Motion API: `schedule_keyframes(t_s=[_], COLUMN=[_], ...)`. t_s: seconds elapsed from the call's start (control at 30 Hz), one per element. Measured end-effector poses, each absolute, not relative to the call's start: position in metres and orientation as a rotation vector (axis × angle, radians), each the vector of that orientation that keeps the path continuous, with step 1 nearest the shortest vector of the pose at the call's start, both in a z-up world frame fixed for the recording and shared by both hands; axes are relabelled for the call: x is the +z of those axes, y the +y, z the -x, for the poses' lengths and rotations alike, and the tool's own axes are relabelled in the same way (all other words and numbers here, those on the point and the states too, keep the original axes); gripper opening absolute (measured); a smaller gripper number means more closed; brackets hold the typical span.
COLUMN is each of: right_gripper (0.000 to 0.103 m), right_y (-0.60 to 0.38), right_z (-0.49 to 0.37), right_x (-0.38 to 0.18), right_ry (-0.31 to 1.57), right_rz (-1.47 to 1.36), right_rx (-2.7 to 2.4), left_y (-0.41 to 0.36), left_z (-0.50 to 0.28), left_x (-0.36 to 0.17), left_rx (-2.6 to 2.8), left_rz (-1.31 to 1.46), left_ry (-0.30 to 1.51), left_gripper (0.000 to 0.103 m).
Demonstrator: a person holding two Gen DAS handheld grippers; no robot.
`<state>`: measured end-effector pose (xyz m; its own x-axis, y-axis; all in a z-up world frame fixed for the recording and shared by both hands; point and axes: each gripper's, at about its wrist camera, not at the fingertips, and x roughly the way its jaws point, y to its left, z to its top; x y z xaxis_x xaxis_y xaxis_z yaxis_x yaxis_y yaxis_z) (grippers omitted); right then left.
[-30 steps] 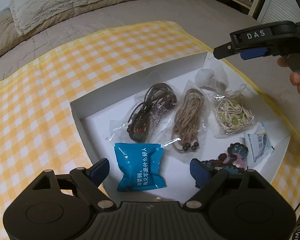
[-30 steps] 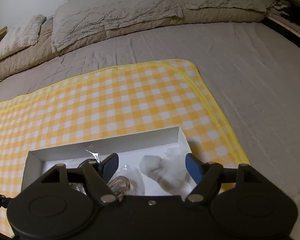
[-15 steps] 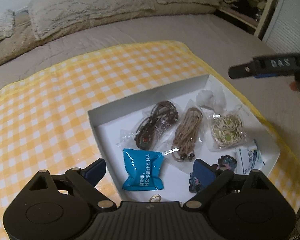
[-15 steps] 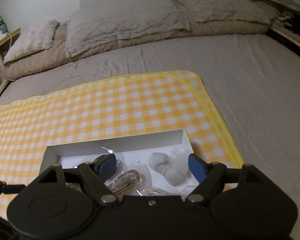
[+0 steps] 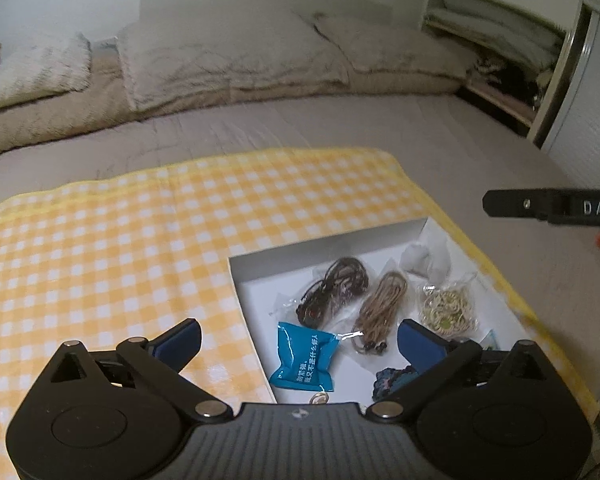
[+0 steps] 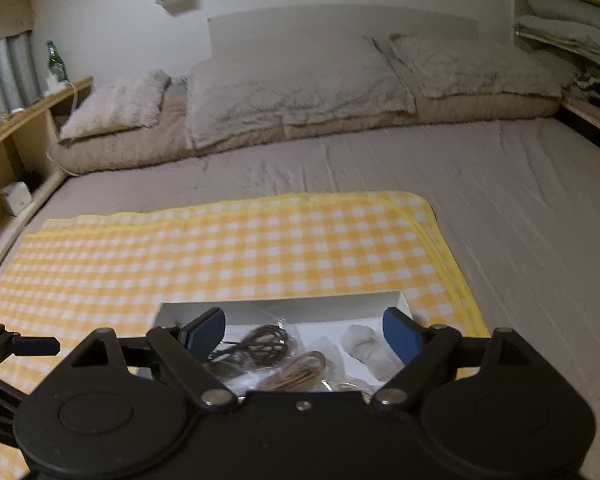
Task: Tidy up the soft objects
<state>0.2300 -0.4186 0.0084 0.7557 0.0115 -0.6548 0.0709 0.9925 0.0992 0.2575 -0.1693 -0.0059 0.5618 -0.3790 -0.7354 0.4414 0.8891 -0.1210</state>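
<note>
Both grippers, left [image 5: 298, 342] and right [image 6: 304, 330], hover empty with jaws widening over the shallow white cardboard box [image 5: 324, 246] of bagged soft items on the bed's yellow checked cloth [image 5: 140, 240]; next grasp probably wants a centred, gentle pinch.

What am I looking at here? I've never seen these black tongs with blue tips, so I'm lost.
No robot: a person holds one set of tongs in each hand, and a camera on each looks out along its fingers, giving the two views. The left tongs and right tongs are opening, with nothing between them. Below, on a yellow checked cloth spread on a bed, sits a white box holding a blue packet, bagged dark cord, tan cord and a white soft lump.
</note>
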Motion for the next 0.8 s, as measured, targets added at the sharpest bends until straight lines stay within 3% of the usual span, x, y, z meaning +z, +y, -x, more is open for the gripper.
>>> schedule_keyframes(t_s=[0.3,0.8], right_gripper=[0.103,0.103], right_y=[-0.394,-0.368], right_z=[-0.195,-0.115], right_x=[0.036,0.060], right_ry=[0.621,0.476], right_rz=[-0.094,-0.034], right_rx=[0.015,0.026], left_y=[-0.150,-0.125], left_z=[-0.222,-0.142], left_x=[0.027,0.064], left_rx=[-0.413,-0.291], left_rz=[-0.070,-0.068], left_ry=[0.737,0.525], left_gripper=[0.103,0.103])
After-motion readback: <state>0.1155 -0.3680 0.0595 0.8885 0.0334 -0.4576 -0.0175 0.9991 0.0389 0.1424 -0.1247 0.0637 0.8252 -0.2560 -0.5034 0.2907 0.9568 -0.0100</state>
